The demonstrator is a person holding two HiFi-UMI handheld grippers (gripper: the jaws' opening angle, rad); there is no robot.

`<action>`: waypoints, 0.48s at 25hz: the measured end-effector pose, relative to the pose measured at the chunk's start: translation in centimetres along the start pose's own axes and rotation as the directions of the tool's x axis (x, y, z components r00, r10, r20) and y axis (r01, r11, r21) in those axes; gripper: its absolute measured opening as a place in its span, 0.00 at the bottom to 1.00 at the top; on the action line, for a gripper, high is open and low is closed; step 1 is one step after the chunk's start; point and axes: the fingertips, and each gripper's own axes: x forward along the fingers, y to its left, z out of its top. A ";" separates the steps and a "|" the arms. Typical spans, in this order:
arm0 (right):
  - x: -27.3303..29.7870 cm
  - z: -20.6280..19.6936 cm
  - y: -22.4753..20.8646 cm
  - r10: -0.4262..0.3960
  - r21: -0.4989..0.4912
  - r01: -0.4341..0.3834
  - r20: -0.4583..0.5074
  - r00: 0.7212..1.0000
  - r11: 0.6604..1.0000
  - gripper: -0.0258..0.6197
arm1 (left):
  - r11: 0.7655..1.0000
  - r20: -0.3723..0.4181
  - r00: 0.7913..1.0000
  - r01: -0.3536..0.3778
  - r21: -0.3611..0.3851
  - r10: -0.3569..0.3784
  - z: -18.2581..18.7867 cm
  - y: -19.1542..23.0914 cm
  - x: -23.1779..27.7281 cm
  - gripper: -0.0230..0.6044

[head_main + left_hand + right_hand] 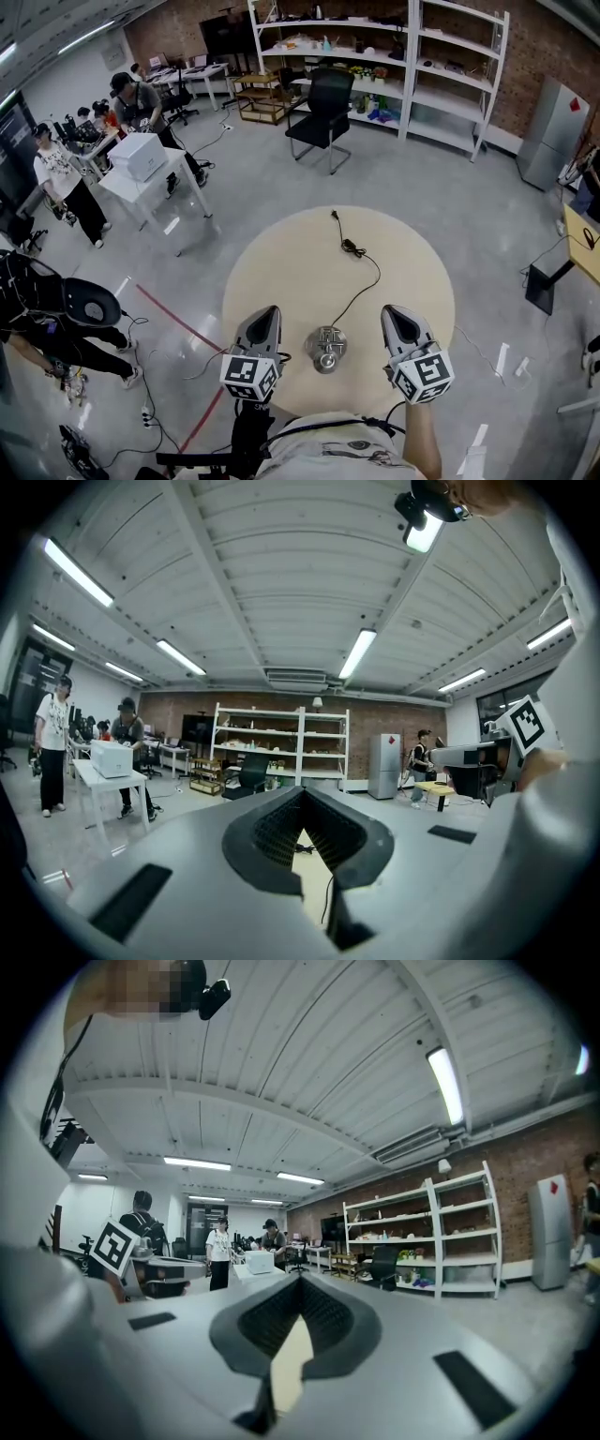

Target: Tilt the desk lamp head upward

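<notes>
Desk lamp (325, 349) stands on round table (281, 272) between left gripper (266, 315) and right gripper (397, 316), touching neither; both jaw pairs closed on nothing

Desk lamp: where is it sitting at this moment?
In the head view the desk lamp stands at the round table's near edge, between the left gripper and the right gripper, its cord trailing toward the far side.

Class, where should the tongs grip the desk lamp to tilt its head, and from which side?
Probably the head's rim on the desk lamp, from the person's side: its cord leaves the far side. From above, the shape is unclear.
</notes>
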 end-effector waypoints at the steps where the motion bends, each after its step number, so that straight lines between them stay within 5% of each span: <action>1: 0.0 0.1 0.0 -0.001 -0.003 0.001 0.004 1.000 1.000 0.05 | 1.000 0.001 1.000 0.002 0.000 -0.002 0.0 -0.2 0.1 0.04; 12: 0.0 0.6 0.5 0.005 -0.030 -0.005 0.009 1.000 1.000 0.04 | 1.000 0.003 1.000 0.029 0.007 -0.029 0.3 -1.1 0.5 0.04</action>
